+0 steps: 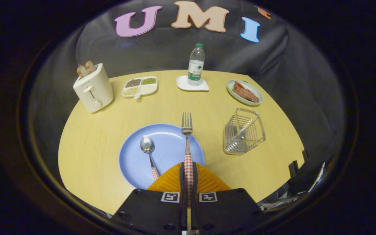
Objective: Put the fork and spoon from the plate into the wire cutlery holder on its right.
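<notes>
Your gripper (188,168) is clamped on the fork's (186,130) checked handle, both fingers pressing it, tines out past the blue plate's (168,143) far rim | spoon (148,151) lies on the plate, left of the fork | wire cutlery holder (243,132) stands right of the plate, upright.

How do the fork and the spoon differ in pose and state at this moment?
The fork is clamped by its handle between the fingers of the gripper, while the spoon lies free on the blue plate. The fork's tines reach past the plate's far rim, whereas the spoon's bowl rests inside the plate. Both have red-checked handles and steel heads.
</notes>
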Tool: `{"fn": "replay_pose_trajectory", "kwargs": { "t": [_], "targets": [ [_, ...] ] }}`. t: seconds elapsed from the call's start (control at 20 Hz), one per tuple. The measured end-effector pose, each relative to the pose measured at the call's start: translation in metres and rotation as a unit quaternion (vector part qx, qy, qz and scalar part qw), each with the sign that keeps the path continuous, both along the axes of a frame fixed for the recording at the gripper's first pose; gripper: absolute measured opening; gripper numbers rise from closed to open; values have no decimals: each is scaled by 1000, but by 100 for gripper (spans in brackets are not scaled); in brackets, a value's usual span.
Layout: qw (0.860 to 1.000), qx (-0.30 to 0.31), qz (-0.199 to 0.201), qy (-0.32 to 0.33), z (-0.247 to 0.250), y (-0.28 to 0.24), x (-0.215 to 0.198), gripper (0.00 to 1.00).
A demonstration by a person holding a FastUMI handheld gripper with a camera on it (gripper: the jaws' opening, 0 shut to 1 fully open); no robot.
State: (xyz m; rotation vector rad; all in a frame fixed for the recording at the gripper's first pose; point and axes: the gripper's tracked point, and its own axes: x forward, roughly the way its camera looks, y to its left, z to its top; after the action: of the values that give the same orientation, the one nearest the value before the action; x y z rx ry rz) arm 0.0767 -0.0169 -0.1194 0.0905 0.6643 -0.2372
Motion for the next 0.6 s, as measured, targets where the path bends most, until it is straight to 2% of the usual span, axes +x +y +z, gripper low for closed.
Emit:
{"fn": "replay_pose_trajectory", "kwargs": {
  "t": [0.3,0.6],
  "targets": [
    [993,25,-76,82,38,-44,-14,7],
    [969,93,-133,187,33,-79,-13,7]
  ]
}}
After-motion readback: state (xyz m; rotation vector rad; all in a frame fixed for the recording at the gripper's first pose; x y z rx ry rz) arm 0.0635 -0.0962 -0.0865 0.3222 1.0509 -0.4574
